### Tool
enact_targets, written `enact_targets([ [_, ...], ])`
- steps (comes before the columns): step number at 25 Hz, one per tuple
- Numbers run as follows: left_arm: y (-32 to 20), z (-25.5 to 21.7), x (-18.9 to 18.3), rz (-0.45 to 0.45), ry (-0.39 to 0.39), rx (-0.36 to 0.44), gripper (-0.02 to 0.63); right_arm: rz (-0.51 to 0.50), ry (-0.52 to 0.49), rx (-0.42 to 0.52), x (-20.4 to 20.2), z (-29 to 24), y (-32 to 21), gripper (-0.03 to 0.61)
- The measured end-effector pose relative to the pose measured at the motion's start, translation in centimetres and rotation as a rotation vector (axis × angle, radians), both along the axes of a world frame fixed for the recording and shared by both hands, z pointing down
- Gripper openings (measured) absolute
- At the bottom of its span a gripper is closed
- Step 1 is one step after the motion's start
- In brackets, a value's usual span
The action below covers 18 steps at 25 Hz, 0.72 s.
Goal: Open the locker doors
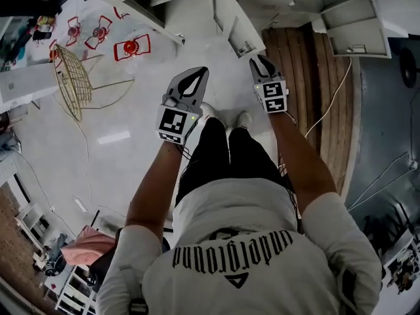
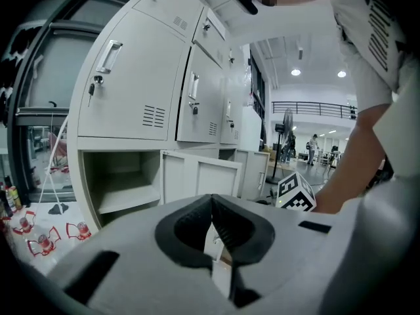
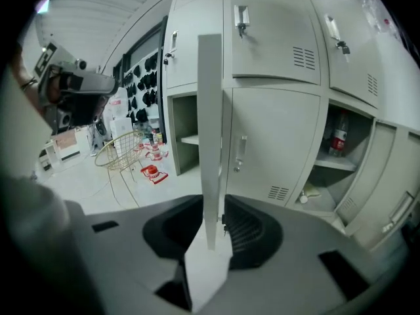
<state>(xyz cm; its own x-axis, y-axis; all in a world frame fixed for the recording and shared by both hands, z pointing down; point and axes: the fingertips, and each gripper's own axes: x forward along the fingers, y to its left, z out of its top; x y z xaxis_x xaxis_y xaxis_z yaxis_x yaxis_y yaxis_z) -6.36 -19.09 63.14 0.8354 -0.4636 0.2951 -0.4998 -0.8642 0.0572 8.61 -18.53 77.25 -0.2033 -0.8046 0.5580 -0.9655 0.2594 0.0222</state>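
Note:
A bank of grey lockers fills both gripper views. In the right gripper view an open locker door (image 3: 210, 123) stands edge-on, its lower edge between the jaws of my right gripper (image 3: 214, 231). The jaws stand a little apart around that edge, and I see no pad pressing on it. Behind it are a closed door with a handle (image 3: 275, 149) and an open compartment holding a bottle (image 3: 338, 140). My left gripper (image 2: 211, 202) is shut on nothing and hangs in front of a low open compartment (image 2: 121, 182) and its open door (image 2: 200, 176). From the head view, both grippers (image 1: 200, 72) (image 1: 257, 59) point at the lockers.
A wire chair (image 1: 72, 81) and red stands (image 1: 131, 46) sit on the floor to the left. Wooden boards (image 1: 308, 77) and a white cable (image 1: 335, 97) lie to the right. Open doors (image 1: 236, 18) (image 1: 354, 25) jut out ahead. The upper doors (image 2: 141, 77) are closed.

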Motion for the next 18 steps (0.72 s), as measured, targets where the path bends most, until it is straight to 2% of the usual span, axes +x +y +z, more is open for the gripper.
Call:
enact_targets([
  [6,1.7,-6.0,-0.3,-0.048,0.031,0.056,0.008,-0.051,-0.038,0.068,0.2,-6.5,3.0,0.156],
  [13,4.7,-14.1,-0.5,-0.114,0.058,0.131,0.008,-0.112,-0.139,0.226,-1.2,-19.3,5.9,0.169],
  [18,6.6,-18.2,-0.9,-0.166,0.054,0.148,0.008,-0.184,-0.173,0.347,-3.0,-28.4,7.1,0.169],
])
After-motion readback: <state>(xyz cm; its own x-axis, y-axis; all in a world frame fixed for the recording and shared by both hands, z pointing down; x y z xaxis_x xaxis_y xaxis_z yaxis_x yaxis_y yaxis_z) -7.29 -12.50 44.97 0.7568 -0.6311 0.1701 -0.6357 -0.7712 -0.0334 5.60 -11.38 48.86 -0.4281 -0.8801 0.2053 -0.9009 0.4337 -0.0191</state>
